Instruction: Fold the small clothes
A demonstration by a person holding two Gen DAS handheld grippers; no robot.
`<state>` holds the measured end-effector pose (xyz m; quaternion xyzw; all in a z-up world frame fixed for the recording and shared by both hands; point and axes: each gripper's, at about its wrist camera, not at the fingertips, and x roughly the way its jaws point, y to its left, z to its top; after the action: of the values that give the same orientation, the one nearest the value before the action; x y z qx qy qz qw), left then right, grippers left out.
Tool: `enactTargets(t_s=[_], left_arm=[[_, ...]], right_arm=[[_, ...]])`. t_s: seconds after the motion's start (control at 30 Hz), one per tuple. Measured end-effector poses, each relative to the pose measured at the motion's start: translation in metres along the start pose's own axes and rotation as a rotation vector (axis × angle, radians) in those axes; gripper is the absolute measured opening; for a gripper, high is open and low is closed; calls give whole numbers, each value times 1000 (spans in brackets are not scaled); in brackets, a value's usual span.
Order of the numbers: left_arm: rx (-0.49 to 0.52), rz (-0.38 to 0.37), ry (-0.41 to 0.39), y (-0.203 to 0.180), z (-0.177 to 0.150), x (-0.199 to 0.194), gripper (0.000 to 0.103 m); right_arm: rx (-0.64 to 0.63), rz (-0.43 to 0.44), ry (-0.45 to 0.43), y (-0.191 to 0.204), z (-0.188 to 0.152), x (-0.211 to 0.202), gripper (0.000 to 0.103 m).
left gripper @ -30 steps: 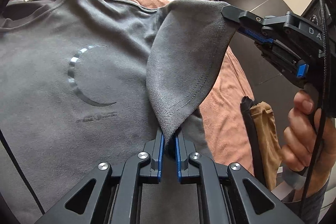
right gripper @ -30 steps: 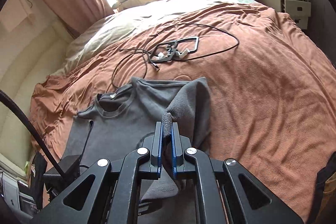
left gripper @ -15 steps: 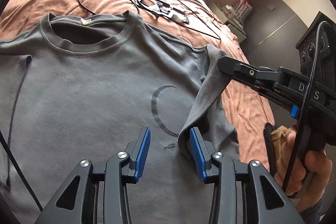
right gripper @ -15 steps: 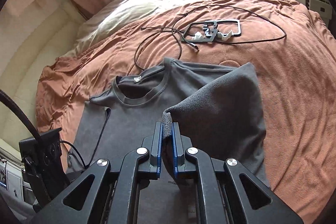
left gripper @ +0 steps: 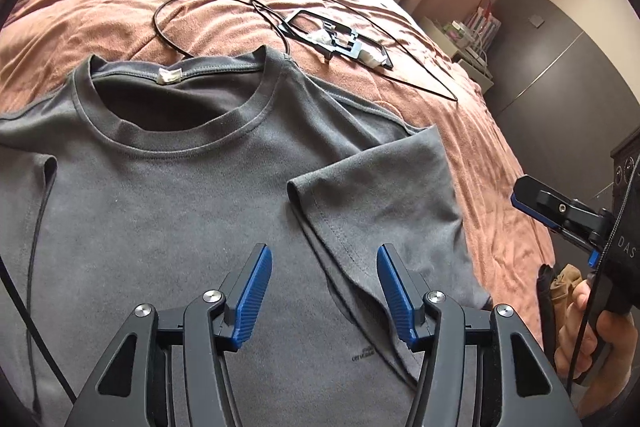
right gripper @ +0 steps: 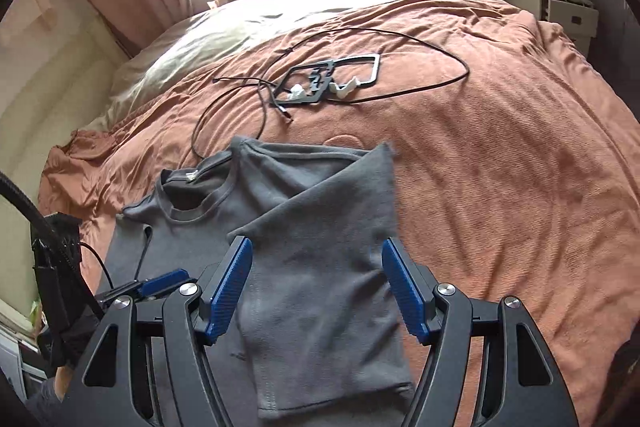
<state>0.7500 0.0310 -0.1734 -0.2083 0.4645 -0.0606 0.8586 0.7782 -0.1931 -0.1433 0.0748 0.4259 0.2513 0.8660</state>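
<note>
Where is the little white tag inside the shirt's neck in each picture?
Left wrist view: the white tag sits upper left, at the back of the grey shirt's collar.
Right wrist view: the white tag sits left of the middle, in the same collar, small and far away.
Shared landmark: the black frame lying with cables on the brown blanket beyond the shirt.

One grey T-shirt [left gripper: 168,195] lies on one brown bedspread [right gripper: 500,167]; one black cable [right gripper: 400,39] loops at twelve o'clock; two grippers.
</note>
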Motion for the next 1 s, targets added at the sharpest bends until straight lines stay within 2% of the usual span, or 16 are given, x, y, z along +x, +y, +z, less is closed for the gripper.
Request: enactTargets(t_s=[0.03, 0.17, 0.33, 0.47, 0.5, 0.53, 0.6, 0.63, 0.83, 1.0], left_arm=[[1, 7, -4, 0, 3, 4, 57], [25, 48, -12, 1, 12, 19, 57], [77, 86, -10, 0, 23, 38, 48], [110, 116, -5, -1, 26, 51, 45], [113, 119, -4, -2, 26, 54, 37], [117, 116, -2, -2, 26, 56, 22], [137, 121, -1, -5, 24, 60, 11], [152, 128, -8, -7, 23, 60, 2], [140, 151, -39, -2, 27, 45, 2], [135, 190, -15, 6, 29, 45, 1]], right_arm=[[10, -14, 4, -6, 0, 3, 66], [25, -54, 46, -17, 2, 19, 48], [6, -98, 88, -21, 3, 47, 43], [3, -100, 108, -23, 2, 65, 41], [-1, -101, 112, -22, 2, 68, 41], [-2, -100, 117, -22, 1, 71, 41], [-8, -103, 128, -21, 1, 78, 41], [-12, -107, 129, -20, 1, 80, 41], [-2, -103, 114, -26, 7, 85, 41], [-14, -108, 112, -23, 7, 87, 41]])
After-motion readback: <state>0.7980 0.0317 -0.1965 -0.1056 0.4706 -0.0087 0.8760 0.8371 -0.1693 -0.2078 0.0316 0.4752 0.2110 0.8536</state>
